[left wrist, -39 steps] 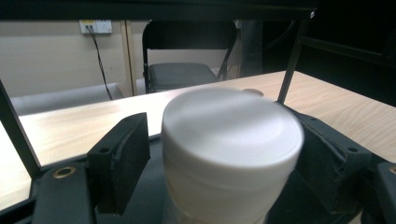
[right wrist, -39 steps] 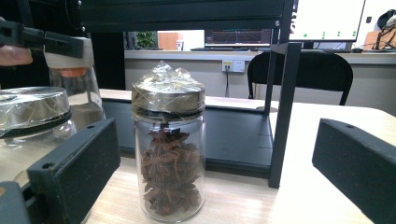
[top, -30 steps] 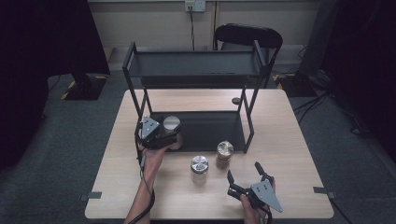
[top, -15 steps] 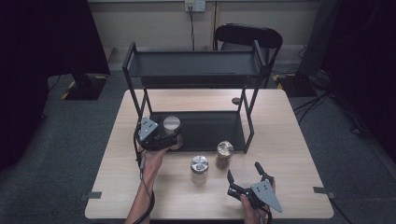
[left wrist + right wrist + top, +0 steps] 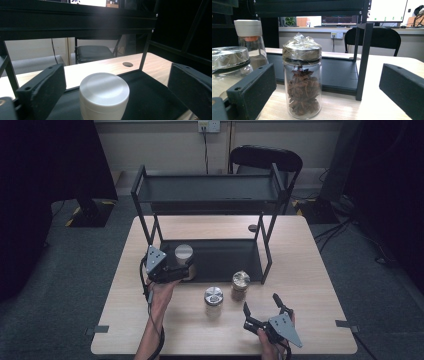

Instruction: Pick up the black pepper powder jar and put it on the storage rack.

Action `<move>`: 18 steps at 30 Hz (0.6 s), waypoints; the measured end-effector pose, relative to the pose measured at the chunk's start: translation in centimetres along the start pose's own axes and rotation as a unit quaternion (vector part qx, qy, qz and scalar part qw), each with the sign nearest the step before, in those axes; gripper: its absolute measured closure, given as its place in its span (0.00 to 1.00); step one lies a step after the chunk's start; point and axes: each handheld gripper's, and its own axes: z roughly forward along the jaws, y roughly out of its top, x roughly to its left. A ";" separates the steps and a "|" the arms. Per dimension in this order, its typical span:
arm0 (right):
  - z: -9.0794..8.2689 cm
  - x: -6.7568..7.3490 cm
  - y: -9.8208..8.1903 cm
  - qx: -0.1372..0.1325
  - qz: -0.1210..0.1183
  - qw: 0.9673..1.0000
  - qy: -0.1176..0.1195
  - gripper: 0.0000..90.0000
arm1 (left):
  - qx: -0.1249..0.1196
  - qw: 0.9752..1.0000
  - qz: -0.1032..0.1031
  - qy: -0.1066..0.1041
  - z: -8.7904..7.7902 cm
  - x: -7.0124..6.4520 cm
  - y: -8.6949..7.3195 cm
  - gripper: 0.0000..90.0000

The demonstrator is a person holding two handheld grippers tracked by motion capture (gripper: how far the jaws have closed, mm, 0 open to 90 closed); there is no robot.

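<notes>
A white-lidded jar [image 5: 183, 252] [image 5: 103, 95] stands at the left end of the black rack's lower shelf [image 5: 225, 257]. My left gripper [image 5: 188, 266] [image 5: 117, 75] sits at the shelf's front edge. Its jaws have just been opening and now stand wide on either side of the jar, clear of it. Near the table's front right, my right gripper [image 5: 260, 302] [image 5: 327, 75] is open with nothing held. It faces a glass jar of star anise [image 5: 240, 285] [image 5: 302, 87] a short way ahead. A second foil-topped jar [image 5: 213, 300] [image 5: 229, 65] stands left of that one.
The two-tier black rack has a bare top shelf [image 5: 205, 190] and slanted legs [image 5: 265, 245]. A round cable hole [image 5: 252, 227] lies in the wooden table [image 5: 310, 270] behind the rack. A black chair [image 5: 265, 157] stands beyond the far edge.
The left jaws have spread apart from the white-lidded jar, which stays on the lower shelf. The right gripper and both front jars have not moved.
</notes>
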 end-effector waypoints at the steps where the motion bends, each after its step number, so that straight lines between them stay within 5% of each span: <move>1: 0.0 0.0 0.0 0.000 0.000 1.000 0.000 0.00 | 0.001 1.000 0.001 0.001 -0.1 -0.1 0.0 0.00; 18: 0.0 0.0 0.0 0.000 0.000 1.000 0.000 0.00 | -0.025 1.000 0.008 0.006 -2.3 -0.6 -0.4 0.00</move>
